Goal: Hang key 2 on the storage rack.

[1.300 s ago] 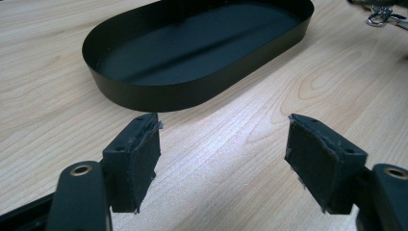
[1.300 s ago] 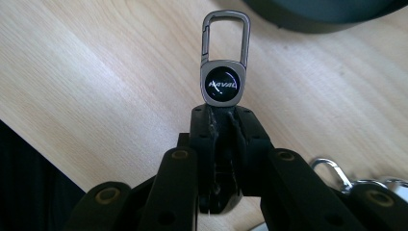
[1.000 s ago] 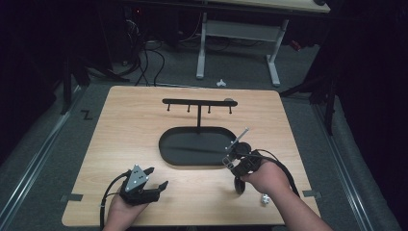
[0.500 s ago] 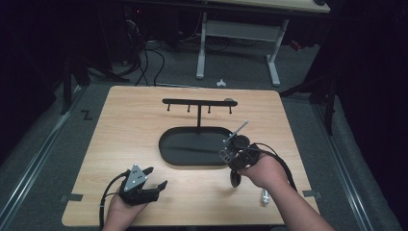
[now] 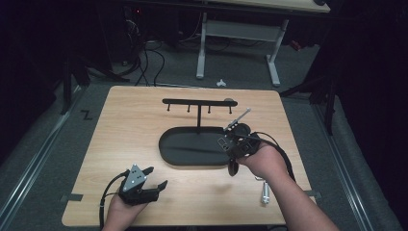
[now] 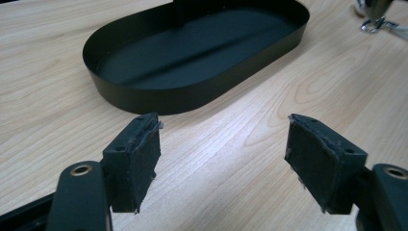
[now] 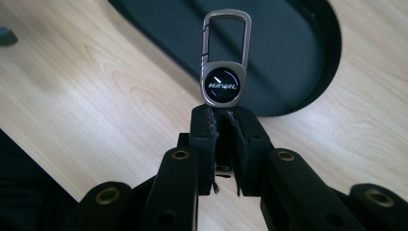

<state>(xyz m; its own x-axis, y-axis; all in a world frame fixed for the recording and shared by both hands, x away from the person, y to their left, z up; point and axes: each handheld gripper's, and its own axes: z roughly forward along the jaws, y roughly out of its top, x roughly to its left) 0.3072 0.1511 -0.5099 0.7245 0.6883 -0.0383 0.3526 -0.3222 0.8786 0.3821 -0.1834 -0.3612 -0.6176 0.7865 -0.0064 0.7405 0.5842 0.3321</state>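
keychain (image 7: 225, 67) upright in right gripper (image 7: 224, 113), clip end up

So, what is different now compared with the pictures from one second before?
The right tool, shut on the keychain, has moved up and away from the person, toward the rack over the black tray. The left tool stays open near the table's front edge. The second keychain has not moved.

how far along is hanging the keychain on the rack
Done: the right claw is shut on the keychain, lifted above the black tray. In hand: carrying it toward the hook rack. Left: hang its clip on a hook. The left claw waits open; another keychain lies on the table.
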